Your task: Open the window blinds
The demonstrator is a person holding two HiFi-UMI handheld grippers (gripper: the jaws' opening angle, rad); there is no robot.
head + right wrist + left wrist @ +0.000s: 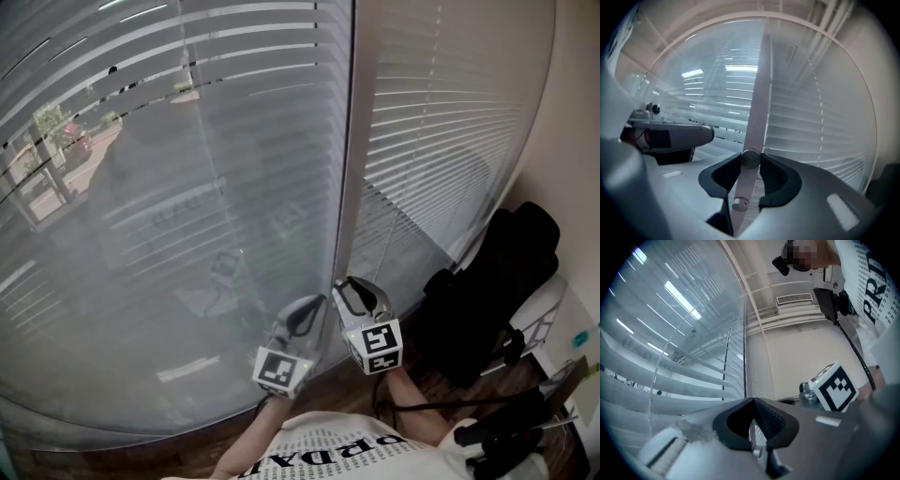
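Observation:
Two white slatted blinds cover the window, a wide one (169, 206) on the left and a narrower one (441, 122) on the right. A pale tilt wand (345, 169) hangs between them. My right gripper (347, 284) points level and is shut on the wand's lower end (751, 158), with a dark pad pressed against each side of it. My left gripper (314, 305) sits just to its left with nothing in it; in the left gripper view its pads (765, 414) meet at the tips. Street and greenery show through the slats at the upper left.
A black chair or bag (497, 281) stands against the wall at the right, with dark cables and gear (506, 431) on the wooden floor (319, 398) beside it. A person's printed white shirt (347, 455) fills the bottom edge.

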